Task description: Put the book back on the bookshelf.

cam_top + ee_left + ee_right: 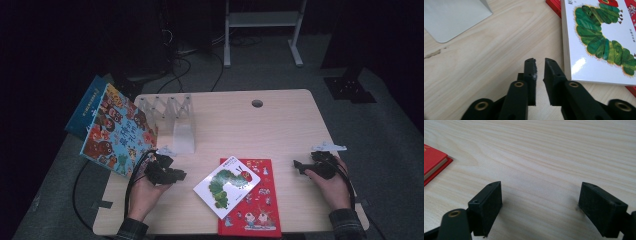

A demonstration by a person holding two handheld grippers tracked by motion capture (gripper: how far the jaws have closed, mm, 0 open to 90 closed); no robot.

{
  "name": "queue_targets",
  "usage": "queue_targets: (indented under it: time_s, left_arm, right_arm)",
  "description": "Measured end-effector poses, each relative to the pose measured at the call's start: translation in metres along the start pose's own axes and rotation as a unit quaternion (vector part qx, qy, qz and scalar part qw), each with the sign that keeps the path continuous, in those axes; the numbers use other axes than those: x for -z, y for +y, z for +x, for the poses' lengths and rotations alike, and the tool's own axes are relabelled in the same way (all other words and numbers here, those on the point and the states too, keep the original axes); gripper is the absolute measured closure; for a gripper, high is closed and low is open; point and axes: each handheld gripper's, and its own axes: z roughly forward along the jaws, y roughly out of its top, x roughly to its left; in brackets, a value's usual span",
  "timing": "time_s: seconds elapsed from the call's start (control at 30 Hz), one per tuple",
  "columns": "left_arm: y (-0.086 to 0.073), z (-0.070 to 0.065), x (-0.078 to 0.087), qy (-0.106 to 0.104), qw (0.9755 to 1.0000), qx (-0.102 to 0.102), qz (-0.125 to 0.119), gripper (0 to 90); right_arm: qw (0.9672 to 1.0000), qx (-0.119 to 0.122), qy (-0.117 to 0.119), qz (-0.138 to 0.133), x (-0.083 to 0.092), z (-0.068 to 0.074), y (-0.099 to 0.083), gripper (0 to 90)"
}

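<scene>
Setting: a pale wooden desk (280, 125) seen from above, in a dark room; a person's two forearms come in from the near edge, each hand holding a black gripper.

Left gripper (176, 176): low over the desk at near left, pointing right toward the caterpillar book. In the left gripper view its fingers (530, 75) stand narrow, with a slim gap and nothing between them; they hover over bare wood just beside the book's near left corner, not touching it.

Right gripper (298, 165): at near right, well apart from the books, pointing left. In the right gripper view its fingers (487, 207) stand wide with only bare wood between them, holding nothing.

Caterpillar book (227, 185): a white picture book with a green caterpillar on its cover, lying tilted at near centre, partly on top of the red book, its left part on the desk.

Red book (257, 210): flat at the near edge, under the white one, with small figures on its cover.

Clear rack (167, 107): a transparent book stand with upright dividers at far left of the desk.

Colourful book (115, 132): a large patterned picture book tilted up at the left, leaning beside the rack, with a blue book (85, 110) behind it.

Cables: black cords trail from both grippers toward the near edge.
</scene>
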Motion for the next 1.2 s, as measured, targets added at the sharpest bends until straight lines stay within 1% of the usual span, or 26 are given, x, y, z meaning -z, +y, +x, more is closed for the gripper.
queue_targets:
  time_s: [0.07,0.13,0.2,0.27,0.3,0.37,0.4,0.43,0.47,0.53,0.67,0.8,0.83,0.87,0.9,0.97,1.07,1.13,1.2]
  left_arm:
    - [-0.002,-0.001,-0.004,0.003,1.0000,-0.004,0.002,70.3]
    - [-0.004,-0.001,-0.006,0.003,1.0000,-0.003,0.003,61.1]
    - [-0.005,-0.001,-0.008,-0.007,0.9999,-0.005,0.009,52.3]
    - [-0.006,-0.001,-0.010,-0.012,0.9999,-0.006,0.004,44.6]
    - [-0.006,-0.001,-0.011,-0.017,0.9998,-0.005,0.006,40.6]
    - [-0.006,-0.001,-0.014,-0.018,0.9998,-0.004,0.006,34.9]
    - [-0.006,-0.001,-0.014,-0.018,0.9998,-0.004,0.006,32.3]
    - [-0.006,-0.001,-0.016,-0.020,0.9997,-0.005,0.010,29.5]
    - [-0.006,-0.001,-0.016,-0.020,0.9997,-0.005,0.010,27.6]
    - [-0.006,-0.001,-0.019,-0.018,0.9997,-0.008,0.015,25.5]
    - [-0.006,-0.003,-0.019,-0.020,0.9997,-0.010,0.014,19.8]
    - [-0.005,-0.003,-0.020,-0.023,0.9994,-0.019,0.018,16.2]
    - [-0.005,-0.004,-0.020,-0.023,0.9994,-0.020,0.017,15.7]
    - [-0.005,-0.004,-0.020,-0.023,0.9994,-0.020,0.017,15.2]
    - [-0.005,-0.004,-0.021,-0.024,0.9994,-0.019,0.017,14.7]
    - [-0.005,-0.005,-0.021,-0.022,0.9994,-0.020,0.019,13.4]
    - [-0.005,-0.005,-0.021,-0.022,0.9994,-0.021,0.016,12.9]
    - [-0.005,-0.005,-0.021,-0.027,0.9992,-0.025,0.016,12.9]
    - [-0.005,-0.006,-0.022,-0.026,0.9992,-0.024,0.016,13.0]
  right_arm:
    - [1.0000,0.001,0.000,-0.001,0.000,0.000,0.000,18.3]
    - [1.0000,0.002,0.003,-0.003,0.001,0.001,-0.001,21.4]
    - [1.0000,0.005,0.005,-0.003,0.002,0.001,-0.002,22.2]
    - [1.0000,0.006,0.008,-0.001,0.004,0.001,-0.002,24.3]
    - [0.9999,0.006,0.010,0.001,0.005,0.001,-0.002,24.5]
    - [0.9998,0.004,0.019,0.004,0.007,0.003,-0.002,25.5]
    - [0.9998,0.004,0.019,0.004,0.007,0.003,-0.002,25.5]
    - [0.9996,0.007,0.026,0.007,0.008,0.005,-0.002,25.6]
    - [0.9996,0.007,0.026,0.007,0.008,0.005,-0.002,25.6]
    - [0.9992,0.017,0.035,0.006,0.011,0.012,-0.001,25.9]
    - [0.9983,0.024,0.053,-0.003,0.019,0.021,-0.001,26.5]
    - [0.9969,0.034,0.071,-0.007,0.025,0.031,0.000,26.4]
    - [0.9965,0.035,0.076,-0.010,0.026,0.033,0.001,26.4]
    - [0.9965,0.035,0.076,-0.010,0.026,0.033,0.001,26.4]
    - [0.9959,0.033,0.083,-0.015,0.028,0.037,0.002,26.5]
    - [0.9952,0.035,0.090,-0.017,0.030,0.042,0.002,26.6]
    - [0.9936,0.043,0.103,-0.018,0.032,0.051,0.002,26.6]
    - [0.9923,0.049,0.112,-0.018,0.033,0.058,0.002,26.6]
    - [0.9908,0.054,0.122,-0.020,0.034,0.065,0.002,26.8]
